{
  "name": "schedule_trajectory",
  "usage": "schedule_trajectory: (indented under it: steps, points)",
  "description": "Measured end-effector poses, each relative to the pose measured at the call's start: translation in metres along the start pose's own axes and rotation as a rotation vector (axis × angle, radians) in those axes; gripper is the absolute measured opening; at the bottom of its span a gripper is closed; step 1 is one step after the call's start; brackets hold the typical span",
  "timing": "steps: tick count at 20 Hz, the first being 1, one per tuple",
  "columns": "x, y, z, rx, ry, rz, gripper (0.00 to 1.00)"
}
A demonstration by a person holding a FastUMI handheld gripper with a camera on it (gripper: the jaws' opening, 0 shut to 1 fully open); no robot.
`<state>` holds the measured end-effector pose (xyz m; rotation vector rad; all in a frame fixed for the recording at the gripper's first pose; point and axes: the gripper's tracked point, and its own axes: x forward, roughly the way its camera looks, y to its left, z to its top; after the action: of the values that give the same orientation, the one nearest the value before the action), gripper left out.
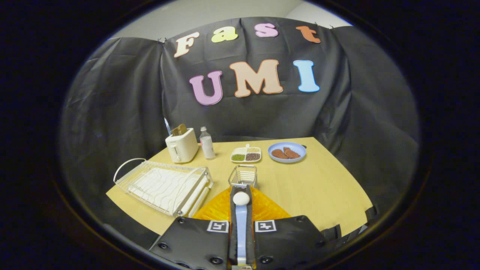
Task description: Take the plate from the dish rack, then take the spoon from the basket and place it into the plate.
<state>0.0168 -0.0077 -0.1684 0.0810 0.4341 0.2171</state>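
The tongs point(241, 210) are clenched on one spoon point(241, 217) — its white bowl pokes out past the fingers, so it can be dropped in. One orange plate point(225, 210) lies right under it on the worktop point(318, 187), between one bare dish rack point(165, 185) and one small wire basket point(243, 175). Farther off sit one toaster point(181, 145) and one bottle point(206, 143).

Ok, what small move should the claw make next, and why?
Probably lower a little and open: the claw is shut on the pale blue, white-bowled spoon, held above the ribbed orange plate, just short of the small wire basket.
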Motion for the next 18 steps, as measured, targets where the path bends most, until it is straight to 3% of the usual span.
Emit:
schedule_trajectory:
  steps: [8,18]
  points:
    - [-0.002,0.001,-0.06,0.012,0.101,0.008,0.11]
    - [0.005,-0.007,-0.097,0.024,0.178,0.004,0.12]
